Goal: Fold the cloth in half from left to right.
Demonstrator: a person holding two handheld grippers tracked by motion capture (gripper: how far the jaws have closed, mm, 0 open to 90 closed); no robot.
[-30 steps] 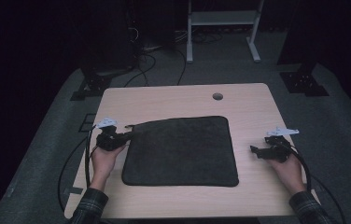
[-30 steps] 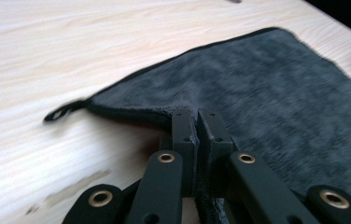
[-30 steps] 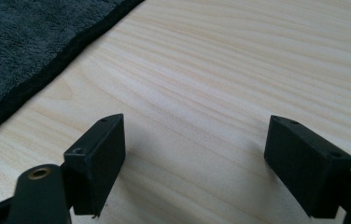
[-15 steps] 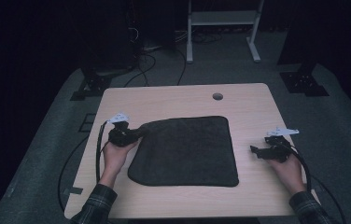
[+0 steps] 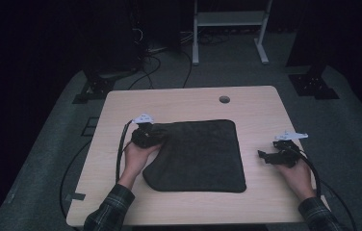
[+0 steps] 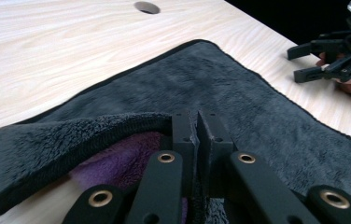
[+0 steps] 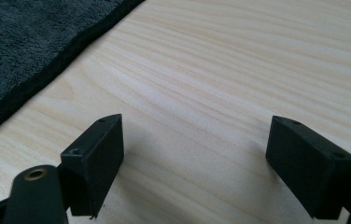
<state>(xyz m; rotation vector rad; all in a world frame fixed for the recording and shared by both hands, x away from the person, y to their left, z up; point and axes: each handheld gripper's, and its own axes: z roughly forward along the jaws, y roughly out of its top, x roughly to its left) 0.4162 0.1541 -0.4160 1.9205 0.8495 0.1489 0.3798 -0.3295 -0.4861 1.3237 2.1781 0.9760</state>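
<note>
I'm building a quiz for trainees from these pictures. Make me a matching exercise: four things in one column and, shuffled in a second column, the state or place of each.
Things:
1. left tongs
2. right tongs
3. towel
4. round hole

States or places:
A. open above bare wood
B. in the table near its far edge
C. shut on a corner of cloth
D. dark, one corner lifted, purple underneath

Pairs: 1-C, 2-A, 3-D, 4-B
</note>
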